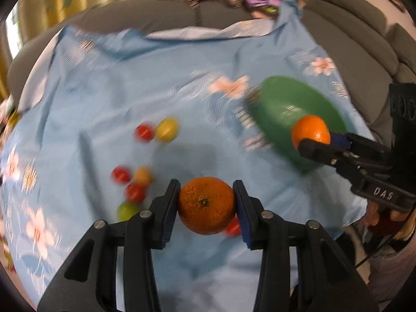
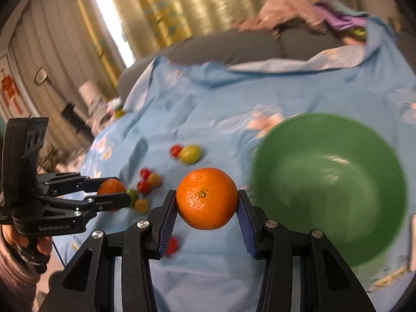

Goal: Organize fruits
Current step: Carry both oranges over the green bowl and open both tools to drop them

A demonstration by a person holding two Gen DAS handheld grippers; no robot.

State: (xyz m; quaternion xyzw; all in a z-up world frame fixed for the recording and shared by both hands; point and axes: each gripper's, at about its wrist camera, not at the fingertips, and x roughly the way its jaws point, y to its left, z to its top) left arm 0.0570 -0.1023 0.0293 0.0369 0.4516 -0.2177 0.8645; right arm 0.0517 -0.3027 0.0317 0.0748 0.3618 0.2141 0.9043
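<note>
Orange fruit fills both tongs: left tongs (image 1: pixel 206 205) clamp one orange (image 1: pixel 206 205), right tongs (image 2: pixel 206 199) another orange (image 2: pixel 206 199). Round peel could slip before the green bowl (image 2: pixel 330 189) at right (cherry tomatoes (image 2: pixel 145 182) lie below).

the right tool (image 2: pixel 207 202) clamps an orange (image 2: pixel 207 198) between its blue-padded fingers (image 2: pixel 167 219), stem dimple facing the camera; just right of it sits a green bowl (image 2: pixel 364 249), blurred, on a light blue flowered cloth (image 2: pixel 208 98); at the left edge the left tool (image 2: pixel 114 191), gripped by a hand (image 2: pixel 39 247), closes on a second orange (image 2: pixel 110 186); small red, yellow and green fruits (image 2: pixel 191 153) lie scattered on the cloth between the two tools, one red one (image 2: pixel 171 245) partly behind the near left finger; behind the cloth are grey cushions (image 2: pixel 228 46) and gold curtains (image 2: pixel 161 7).
</note>
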